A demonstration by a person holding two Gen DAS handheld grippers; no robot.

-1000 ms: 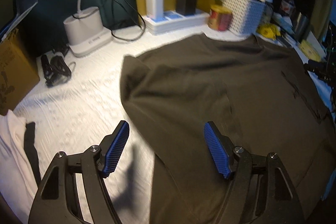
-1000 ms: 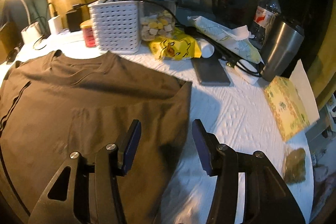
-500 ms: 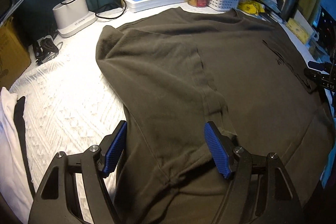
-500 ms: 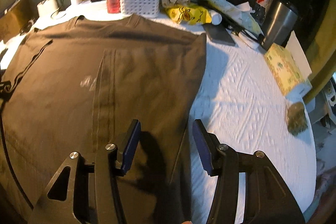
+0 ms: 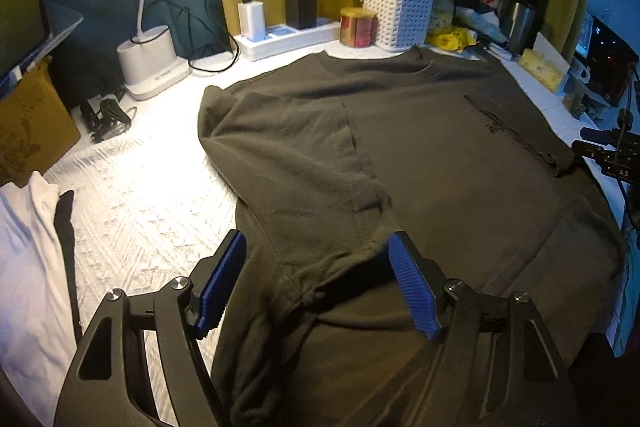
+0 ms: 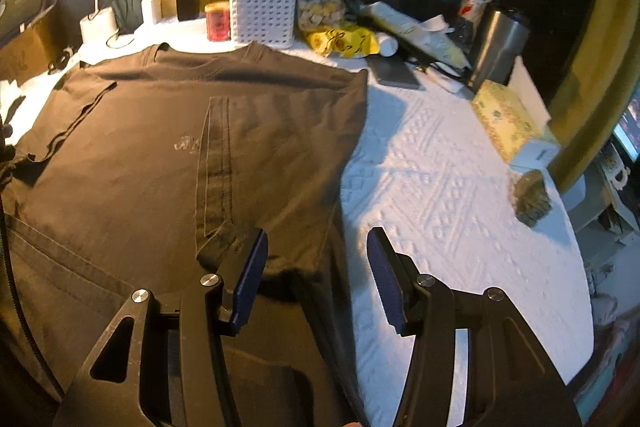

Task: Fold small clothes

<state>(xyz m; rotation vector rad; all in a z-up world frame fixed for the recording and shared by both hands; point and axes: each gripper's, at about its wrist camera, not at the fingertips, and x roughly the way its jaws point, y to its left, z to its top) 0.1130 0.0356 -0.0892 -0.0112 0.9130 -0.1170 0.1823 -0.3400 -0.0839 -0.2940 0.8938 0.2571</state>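
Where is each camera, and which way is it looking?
Left wrist: sits on the left gripper, above the shirt's near left part, looking across it toward the lamp base and basket; only its open blue-padded fingers show.
Right wrist: sits on the right gripper, over the shirt's right edge, facing the basket and steel cup; only its open fingers show.
Shared: shirt, basket, red can, white tablecloth.

Left tongs (image 5: 316, 283), black frame, ribbed blue pads, silver screws, right tongs (image 6: 316, 277), matching, darker pads
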